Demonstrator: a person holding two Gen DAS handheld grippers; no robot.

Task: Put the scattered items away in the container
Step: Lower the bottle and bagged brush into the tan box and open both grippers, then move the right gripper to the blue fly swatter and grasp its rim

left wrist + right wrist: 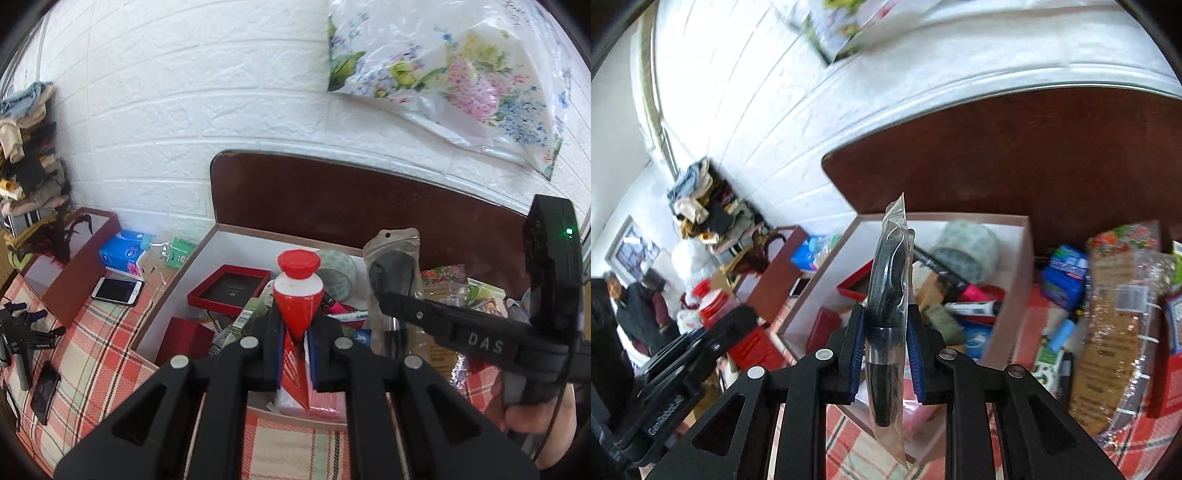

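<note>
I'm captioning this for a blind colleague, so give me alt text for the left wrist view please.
The left gripper is shut on a red-and-white tube with a red cap, held above an open white-lined box of assorted items on a plaid cloth. At right, the right gripper holds a clear packet with a black item.

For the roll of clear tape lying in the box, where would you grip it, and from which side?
Judging by its pose, grip the roll of tape across its width, one pad on each flat face, coming down from above. It stands on edge against the box's back wall, so its rim is up and free, though clutter crowds its base. Both grippers are full: left holds a tube, right a pouch.
</note>
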